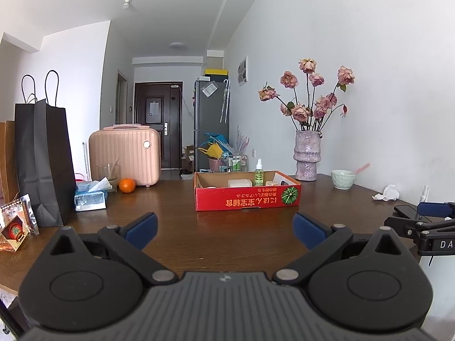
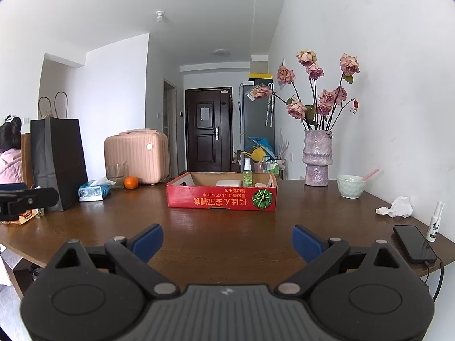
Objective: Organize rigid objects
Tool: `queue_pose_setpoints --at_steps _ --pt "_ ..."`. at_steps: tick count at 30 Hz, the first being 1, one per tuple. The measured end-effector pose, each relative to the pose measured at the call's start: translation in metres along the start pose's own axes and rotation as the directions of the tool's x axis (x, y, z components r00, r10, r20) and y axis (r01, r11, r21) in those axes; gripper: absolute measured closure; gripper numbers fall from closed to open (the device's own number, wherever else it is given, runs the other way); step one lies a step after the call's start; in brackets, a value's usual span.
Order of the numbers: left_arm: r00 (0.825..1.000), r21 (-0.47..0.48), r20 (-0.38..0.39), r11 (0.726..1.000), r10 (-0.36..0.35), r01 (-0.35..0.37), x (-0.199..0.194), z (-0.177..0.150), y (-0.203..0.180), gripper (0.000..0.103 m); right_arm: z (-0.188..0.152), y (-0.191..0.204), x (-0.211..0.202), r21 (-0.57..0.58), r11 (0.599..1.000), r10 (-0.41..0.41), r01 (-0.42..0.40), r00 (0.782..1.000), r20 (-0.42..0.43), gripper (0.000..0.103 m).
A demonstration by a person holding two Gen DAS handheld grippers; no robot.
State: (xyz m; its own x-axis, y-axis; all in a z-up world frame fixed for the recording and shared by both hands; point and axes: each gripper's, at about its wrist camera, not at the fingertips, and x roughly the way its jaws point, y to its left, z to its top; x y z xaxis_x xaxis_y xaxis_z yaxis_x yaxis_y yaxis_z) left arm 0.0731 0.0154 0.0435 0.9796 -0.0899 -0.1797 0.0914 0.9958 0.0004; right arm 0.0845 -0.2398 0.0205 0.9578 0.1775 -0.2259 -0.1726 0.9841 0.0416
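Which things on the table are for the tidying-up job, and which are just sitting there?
For the job, probably:
red box
green spray bottle standing in it
small white spray bottle
phone
both hand-held grippers, left and right, open and empty

Just lying about, I'd guess:
vase of roses
orange
tissue pack
black bag
crumpled tissue

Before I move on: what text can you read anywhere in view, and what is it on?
"DA": white letters on the right hand-held gripper, cut off by the frame edge.
Red box: orange Japanese print, upside down, too distorted to quote.
Spray bottle label: too small.
Snack packet: blurred.
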Motion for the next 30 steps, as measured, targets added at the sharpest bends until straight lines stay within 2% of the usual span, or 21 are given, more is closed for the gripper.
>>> queue_pose_setpoints --at_steps 30 --pt "1.000 -0.023 0.013 1.000 -0.011 0.011 -0.0014 -0.0025 0.0086 0.000 -0.0036 -0.0016 0.0049 0.014 1.000 -0.004 0.004 1.000 -0.022 0.006"
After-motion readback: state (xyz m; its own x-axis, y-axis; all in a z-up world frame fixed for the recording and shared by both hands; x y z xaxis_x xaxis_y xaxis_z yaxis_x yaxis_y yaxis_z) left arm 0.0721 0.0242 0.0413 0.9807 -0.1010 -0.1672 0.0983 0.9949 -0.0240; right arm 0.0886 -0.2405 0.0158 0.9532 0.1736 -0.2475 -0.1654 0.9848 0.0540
